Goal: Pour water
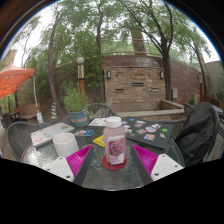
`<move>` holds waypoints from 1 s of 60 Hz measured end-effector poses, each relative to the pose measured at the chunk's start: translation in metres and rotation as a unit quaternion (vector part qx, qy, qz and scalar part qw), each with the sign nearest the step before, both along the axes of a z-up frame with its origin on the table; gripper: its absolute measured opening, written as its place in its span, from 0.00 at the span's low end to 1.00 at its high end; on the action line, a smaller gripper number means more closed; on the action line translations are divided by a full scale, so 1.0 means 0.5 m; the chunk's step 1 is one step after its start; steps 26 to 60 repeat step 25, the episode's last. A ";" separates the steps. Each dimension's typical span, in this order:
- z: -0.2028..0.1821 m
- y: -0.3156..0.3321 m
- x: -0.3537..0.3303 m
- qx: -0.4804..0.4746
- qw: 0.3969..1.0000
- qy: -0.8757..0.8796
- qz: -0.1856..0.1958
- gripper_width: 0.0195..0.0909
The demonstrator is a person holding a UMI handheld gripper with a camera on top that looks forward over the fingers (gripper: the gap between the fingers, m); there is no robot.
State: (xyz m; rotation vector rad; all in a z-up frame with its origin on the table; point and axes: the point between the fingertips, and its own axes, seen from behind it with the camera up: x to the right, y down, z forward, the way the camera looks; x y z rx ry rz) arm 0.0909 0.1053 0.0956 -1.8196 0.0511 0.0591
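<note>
Where fingers (pixel 146 160) part: bottle (pixel 116 141) (between)

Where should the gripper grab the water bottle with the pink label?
Around the labelled middle of the bottle, coming straight on from the near side. It stands upright on the glass table between the open gripper's fingers, and its straight sides suit the flat pads.

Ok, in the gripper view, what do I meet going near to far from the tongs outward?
Tongs open with the bottle standing between them → scattered cards on the table → potted plant → stone wall → trees.
</note>
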 end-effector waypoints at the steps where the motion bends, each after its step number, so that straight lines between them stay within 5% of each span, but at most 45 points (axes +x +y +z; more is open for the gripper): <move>1: 0.005 -0.015 -0.003 -0.001 1.000 -0.002 0.002 0.90; 25: 0.116 -0.431 -0.025 -0.006 0.999 -0.048 -0.005 0.90; 60: 0.116 -0.431 -0.025 -0.006 0.999 -0.048 -0.005 0.90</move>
